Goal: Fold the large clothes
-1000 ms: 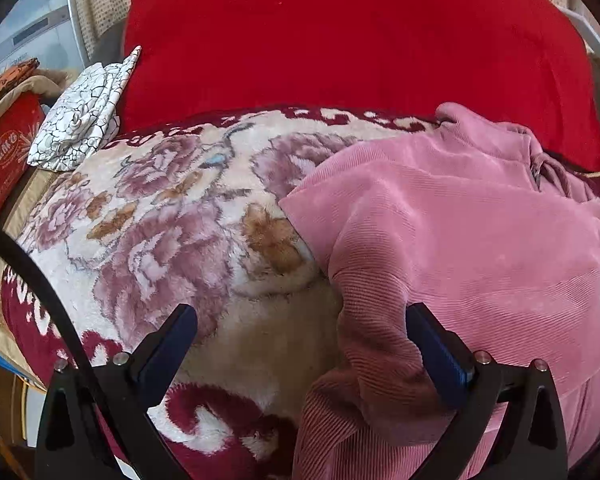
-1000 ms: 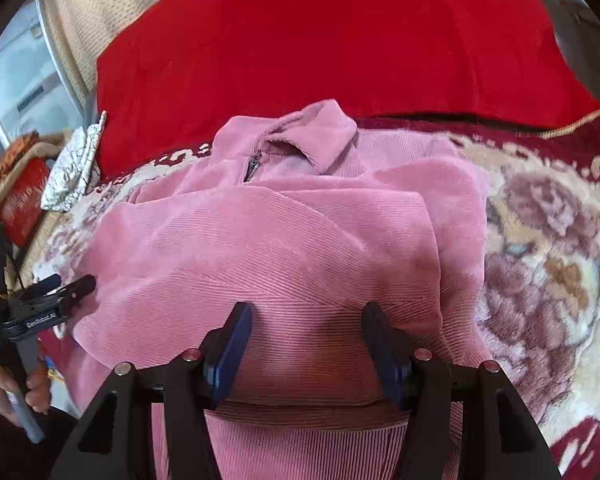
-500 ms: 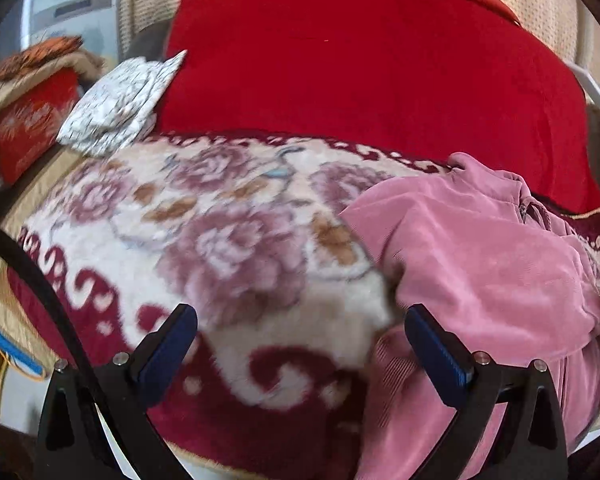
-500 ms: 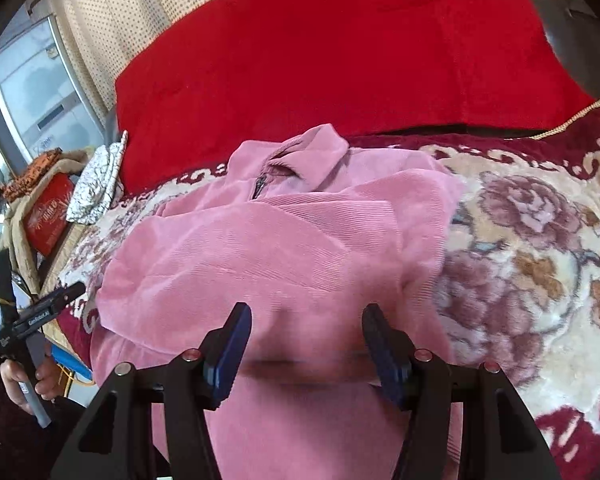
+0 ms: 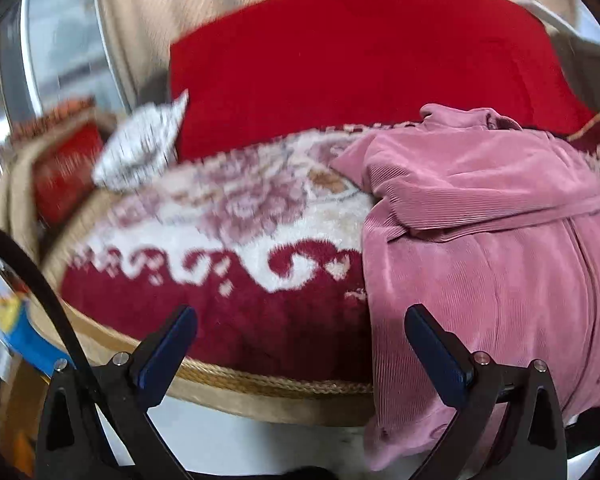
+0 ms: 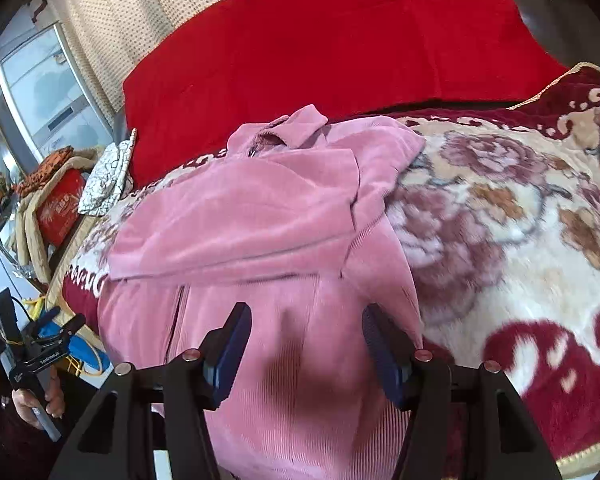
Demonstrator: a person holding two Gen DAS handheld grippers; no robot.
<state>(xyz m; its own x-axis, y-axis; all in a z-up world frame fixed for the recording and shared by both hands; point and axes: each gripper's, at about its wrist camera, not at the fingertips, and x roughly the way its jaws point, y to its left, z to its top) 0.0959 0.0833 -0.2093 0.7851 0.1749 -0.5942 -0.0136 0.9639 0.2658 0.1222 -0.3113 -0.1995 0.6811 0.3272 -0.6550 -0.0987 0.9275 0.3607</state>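
**Risk: hem slipping off the bed edge**

The pink jacket point(image 6: 260, 216) lies on the flowered blanket point(image 6: 500, 216), sleeves folded across the chest, lower half hanging over the bed's near edge. The left gripper point(image 5: 300, 352) and right gripper point(image 6: 304, 344) are both spread wide and hold nothing. The hanging hem's weight could drag the folded sleeves loose. A grip on one layer only would likely skew the next fold.

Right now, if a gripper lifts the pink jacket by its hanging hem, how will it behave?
Probably floppy: the pink jacket already drapes over the blanket edge and creases at the folded sleeves. Likely fairly heavy for cloth, since the corduroy looks thick. It may drag rather than slide on the plush pile.
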